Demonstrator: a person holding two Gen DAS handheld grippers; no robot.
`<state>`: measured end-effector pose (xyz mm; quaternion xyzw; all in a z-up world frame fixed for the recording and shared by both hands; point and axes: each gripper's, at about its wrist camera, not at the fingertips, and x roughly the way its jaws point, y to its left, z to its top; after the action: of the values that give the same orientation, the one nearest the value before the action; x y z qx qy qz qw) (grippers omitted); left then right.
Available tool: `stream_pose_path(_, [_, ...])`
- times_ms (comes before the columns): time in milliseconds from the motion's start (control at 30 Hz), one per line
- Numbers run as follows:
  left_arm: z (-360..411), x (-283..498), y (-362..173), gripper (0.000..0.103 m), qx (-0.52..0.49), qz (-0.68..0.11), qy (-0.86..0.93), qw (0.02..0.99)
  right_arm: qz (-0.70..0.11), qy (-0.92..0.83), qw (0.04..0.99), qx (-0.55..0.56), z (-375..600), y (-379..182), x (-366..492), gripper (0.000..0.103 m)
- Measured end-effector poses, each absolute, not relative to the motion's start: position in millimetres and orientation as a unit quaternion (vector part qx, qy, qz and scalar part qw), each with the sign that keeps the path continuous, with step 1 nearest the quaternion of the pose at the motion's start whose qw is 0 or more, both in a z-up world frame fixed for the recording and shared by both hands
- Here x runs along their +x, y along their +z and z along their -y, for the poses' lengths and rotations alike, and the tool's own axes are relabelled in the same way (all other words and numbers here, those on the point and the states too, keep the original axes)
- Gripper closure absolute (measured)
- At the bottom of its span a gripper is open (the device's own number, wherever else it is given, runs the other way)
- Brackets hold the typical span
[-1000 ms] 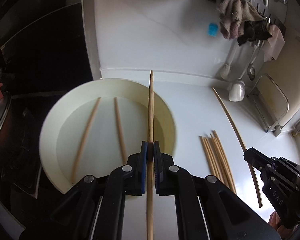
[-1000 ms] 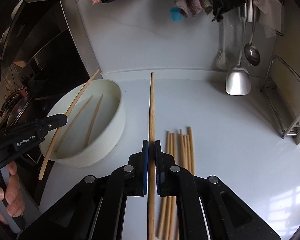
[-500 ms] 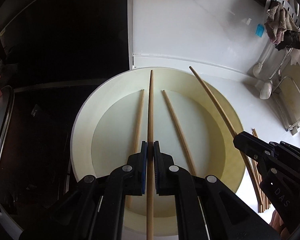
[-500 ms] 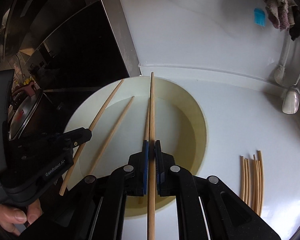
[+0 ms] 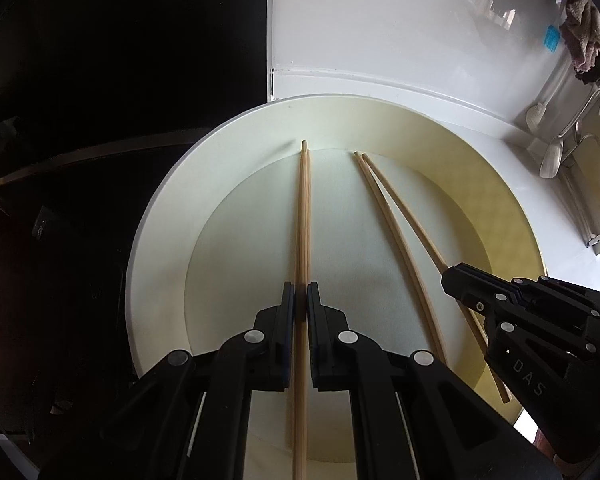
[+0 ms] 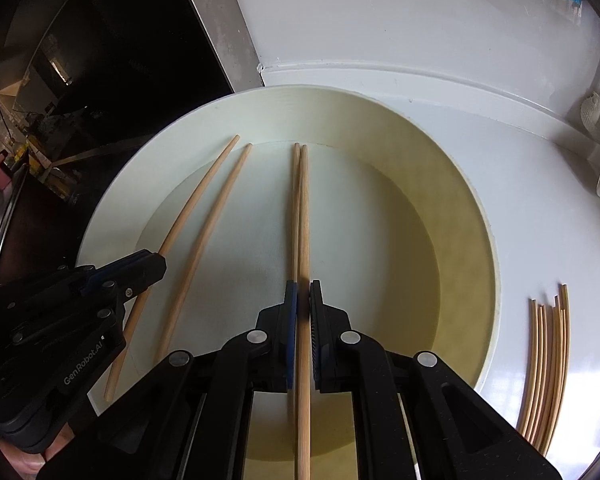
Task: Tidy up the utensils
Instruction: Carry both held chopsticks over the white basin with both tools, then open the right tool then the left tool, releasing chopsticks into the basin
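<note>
A white round basin (image 5: 156, 216) (image 6: 108, 208) fills both views, with two bare wooden chopsticks lying on its floor. My left gripper (image 5: 300, 292) is shut on a chopstick (image 5: 302, 208) whose tip reaches the basin's far wall, close beside a lying chopstick (image 5: 309, 184). My right gripper (image 6: 303, 290) is shut on another chopstick (image 6: 303, 208), also next to a lying one. In the right wrist view the left gripper (image 6: 158, 262) is at the left with its stick (image 6: 204, 184). The right gripper (image 5: 450, 276) enters the left wrist view from the right.
Several more chopsticks (image 6: 548, 360) lie in a bundle on the white counter right of the basin. A dark stove (image 5: 100, 120) borders the basin on the left. Ladles (image 5: 552, 156) and cloths (image 5: 584, 48) hang at the far right wall.
Both grippers have moved left from the counter to over the basin and sunk lower. Each still grips its chopstick, whose tip now sits inside the basin beside a lying one.
</note>
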<state>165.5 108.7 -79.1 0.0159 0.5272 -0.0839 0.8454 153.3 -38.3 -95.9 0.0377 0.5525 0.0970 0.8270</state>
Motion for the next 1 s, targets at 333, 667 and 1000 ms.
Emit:
stream_pose_path(333, [-107.2, 173.2, -86.9, 0.078, 0.021, -0.534, -0.080, 0.841, -0.563, 0.097, 0.820, 0.037, 38.0, -102.3, 155.3, 0.097])
stream_pose_path(667, [-113.6, 165.7, -66.3, 0.029, 0.016, -0.512, -0.065, 0.857, -0.538, 0.092, 0.837, 0.032, 47.3, -83.1, 142.4, 0.077])
stream_pose_path(1000, [-115.7, 131.1, -43.5, 0.014, 0.003, -0.490, -0.047, 0.870, -0.492, 0.082, 0.867, 0.022, 67.9, -51.0, 92.8, 0.061])
